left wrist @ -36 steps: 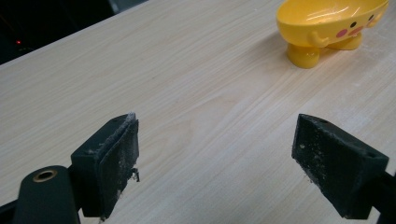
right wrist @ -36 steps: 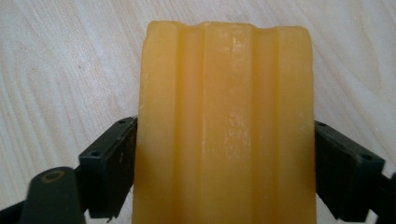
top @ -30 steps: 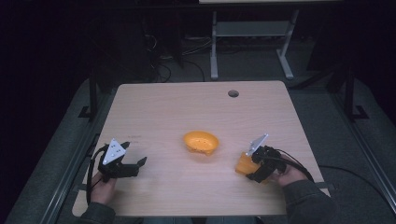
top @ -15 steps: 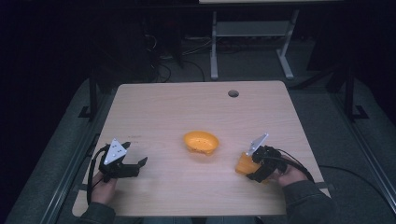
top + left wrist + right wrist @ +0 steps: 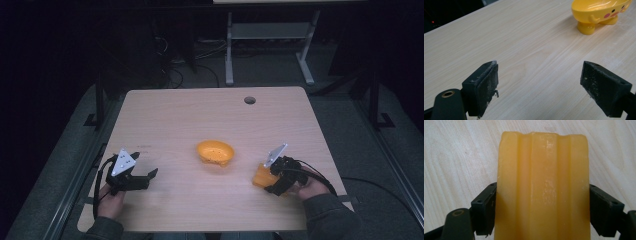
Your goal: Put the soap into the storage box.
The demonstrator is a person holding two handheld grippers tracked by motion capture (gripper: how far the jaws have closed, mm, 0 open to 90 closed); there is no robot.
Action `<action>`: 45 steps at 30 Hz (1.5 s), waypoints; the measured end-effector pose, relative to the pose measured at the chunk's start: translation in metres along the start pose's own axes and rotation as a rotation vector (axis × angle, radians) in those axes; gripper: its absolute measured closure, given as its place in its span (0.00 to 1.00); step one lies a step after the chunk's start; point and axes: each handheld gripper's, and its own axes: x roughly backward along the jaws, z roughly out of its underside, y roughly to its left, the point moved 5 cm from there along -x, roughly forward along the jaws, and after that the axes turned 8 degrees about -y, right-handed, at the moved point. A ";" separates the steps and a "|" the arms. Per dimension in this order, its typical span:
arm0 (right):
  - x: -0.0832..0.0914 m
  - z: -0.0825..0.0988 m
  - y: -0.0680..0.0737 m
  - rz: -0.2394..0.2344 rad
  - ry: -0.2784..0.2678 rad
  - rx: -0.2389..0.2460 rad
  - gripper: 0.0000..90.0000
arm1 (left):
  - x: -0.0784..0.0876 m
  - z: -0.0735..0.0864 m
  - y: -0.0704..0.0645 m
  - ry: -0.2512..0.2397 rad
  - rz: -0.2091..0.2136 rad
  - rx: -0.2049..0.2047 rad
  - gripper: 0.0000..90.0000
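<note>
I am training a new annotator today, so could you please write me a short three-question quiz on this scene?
1. True or false: the left gripper holds something between its jaws.
2. What does the right gripper grip? A) the yellow dish B) an orange-yellow block C) a cable
3. Fill in: the yellow dish stands on the table near its ____.

Key:
1. False; its jaws stand apart over bare wood.
2. B; the orange-yellow block sits between both jaws.
3. Middle.

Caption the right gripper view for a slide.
Right gripper fingers clamp a ridged yellow-orange soap-like bar above the pale wooden table.
</note>
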 end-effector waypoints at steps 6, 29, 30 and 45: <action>0.001 0.001 0.001 0.005 0.004 0.009 0.23 | 0.000 0.000 0.000 0.003 0.001 -0.002 0.16; 0.003 0.004 0.001 0.003 -0.012 0.006 0.23 | 0.000 0.000 -0.001 0.005 -0.002 0.001 0.16; 0.003 0.004 0.002 0.001 -0.008 0.012 0.23 | 0.000 0.000 0.000 0.005 -0.002 0.003 0.16; 0.012 -0.003 0.002 0.034 -0.038 0.050 0.23 | 0.000 0.000 -0.001 0.004 -0.001 0.005 0.16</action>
